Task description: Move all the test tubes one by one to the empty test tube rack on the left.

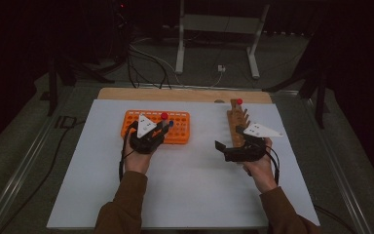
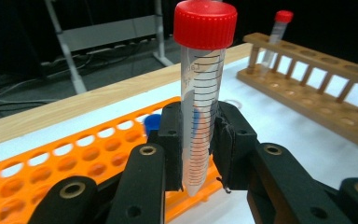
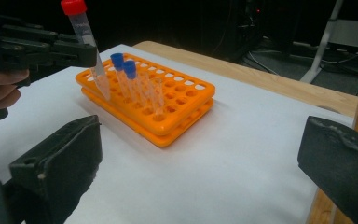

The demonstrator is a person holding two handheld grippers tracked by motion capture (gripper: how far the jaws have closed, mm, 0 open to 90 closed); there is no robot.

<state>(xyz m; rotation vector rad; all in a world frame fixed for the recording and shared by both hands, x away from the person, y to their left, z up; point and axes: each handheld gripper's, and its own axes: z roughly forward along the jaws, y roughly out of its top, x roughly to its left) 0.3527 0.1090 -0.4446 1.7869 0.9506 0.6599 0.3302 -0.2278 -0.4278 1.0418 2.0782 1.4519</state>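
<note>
A clear tube with a red cap [image 2: 200,93] stands upright between the pads of my left gripper [image 2: 198,144], which is shut on its lower half. In the high view the left gripper [image 1: 163,127] holds this tube [image 1: 164,116] over the near edge of the orange rack [image 1: 180,131]. Two blue-capped tubes [image 3: 123,67] stand in the orange rack [image 3: 177,121]. My right gripper [image 3: 200,158] is open, its jaws wide apart with nothing between them. It [image 1: 230,139] lies beside the near end of the wooden rack [image 1: 236,122], which holds another red-capped tube [image 1: 239,102] at its far end.
A white mat [image 1: 195,185] covers the table, with a strip of bare wood [image 1: 185,93] along the far edge. Cables and a metal stand [image 1: 219,29] are on the floor beyond the table.
</note>
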